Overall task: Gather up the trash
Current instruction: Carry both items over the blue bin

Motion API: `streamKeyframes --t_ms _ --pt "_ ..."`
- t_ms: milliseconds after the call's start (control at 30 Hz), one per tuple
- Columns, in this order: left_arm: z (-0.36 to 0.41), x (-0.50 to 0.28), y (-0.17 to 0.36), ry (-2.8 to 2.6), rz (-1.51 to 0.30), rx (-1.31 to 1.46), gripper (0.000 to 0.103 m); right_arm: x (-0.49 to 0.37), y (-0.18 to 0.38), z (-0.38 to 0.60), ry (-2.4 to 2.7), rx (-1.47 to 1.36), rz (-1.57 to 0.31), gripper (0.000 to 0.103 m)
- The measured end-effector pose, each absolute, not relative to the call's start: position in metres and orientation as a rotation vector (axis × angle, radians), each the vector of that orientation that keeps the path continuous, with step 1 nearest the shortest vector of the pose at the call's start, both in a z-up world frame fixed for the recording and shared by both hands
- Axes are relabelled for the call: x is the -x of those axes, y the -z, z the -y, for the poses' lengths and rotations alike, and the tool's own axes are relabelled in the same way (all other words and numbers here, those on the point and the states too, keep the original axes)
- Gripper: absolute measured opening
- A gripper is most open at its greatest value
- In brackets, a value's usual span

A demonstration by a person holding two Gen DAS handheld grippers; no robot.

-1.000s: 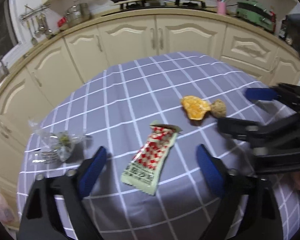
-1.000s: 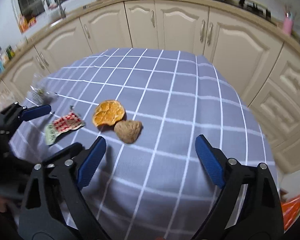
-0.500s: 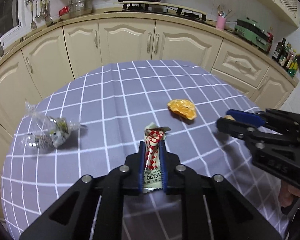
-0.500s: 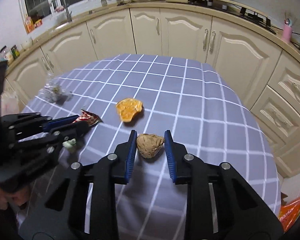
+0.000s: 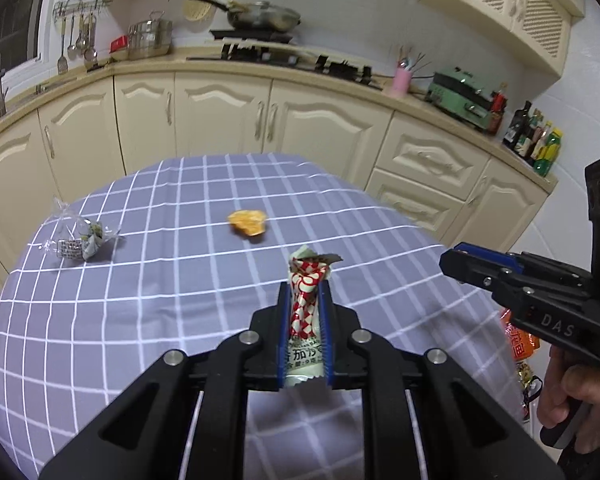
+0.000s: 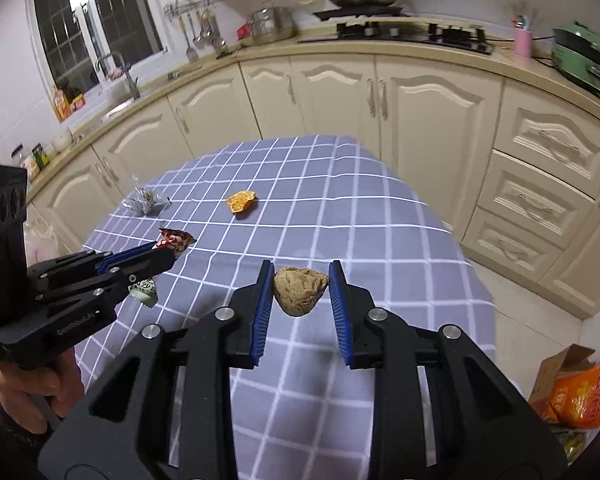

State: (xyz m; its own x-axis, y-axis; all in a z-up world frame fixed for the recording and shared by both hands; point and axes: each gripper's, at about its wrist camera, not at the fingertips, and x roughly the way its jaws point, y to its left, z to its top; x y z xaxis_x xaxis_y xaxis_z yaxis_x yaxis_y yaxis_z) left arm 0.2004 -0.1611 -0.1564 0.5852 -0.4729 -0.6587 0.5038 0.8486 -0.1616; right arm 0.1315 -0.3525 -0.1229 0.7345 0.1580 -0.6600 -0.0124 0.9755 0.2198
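Observation:
My left gripper (image 5: 305,292) is shut on a red-and-white snack wrapper (image 5: 307,312) and holds it above the grey checked tablecloth (image 5: 160,300). My right gripper (image 6: 300,276) is shut on a brown crumpled lump (image 6: 298,290), lifted off the cloth. An orange peel (image 5: 247,222) lies near the table's middle; it also shows in the right wrist view (image 6: 240,202). A crumpled clear plastic bag (image 5: 80,238) lies at the table's left; it also shows in the right wrist view (image 6: 144,202). The left gripper with the wrapper (image 6: 176,238) shows at the left of the right wrist view.
Cream kitchen cabinets (image 5: 220,120) curve behind the table. An orange bag (image 6: 580,396) and a cardboard box lie on the floor at the right. The right gripper's body (image 5: 540,296) shows at the right of the left wrist view.
Both grippers went from open above the table to shut. The left took the wrapper, the right the brown lump, and both have lifted them off the cloth.

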Motion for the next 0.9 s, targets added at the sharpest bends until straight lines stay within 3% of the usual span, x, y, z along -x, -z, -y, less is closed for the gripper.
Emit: streamKeyframes --t_ms 467,900 --pt "0.239 -0.137 0.125 0.689 -0.696 -0.07 0.013 -0.052 0.105 0.438 0.008 -0.329 -0.634 0.028" --pt "0.383 -0.078 0.155 0.918 -0.787 -0.142 0.013 0.037 0.15 0.589 0.315 -0.523 -0.643 0.028"
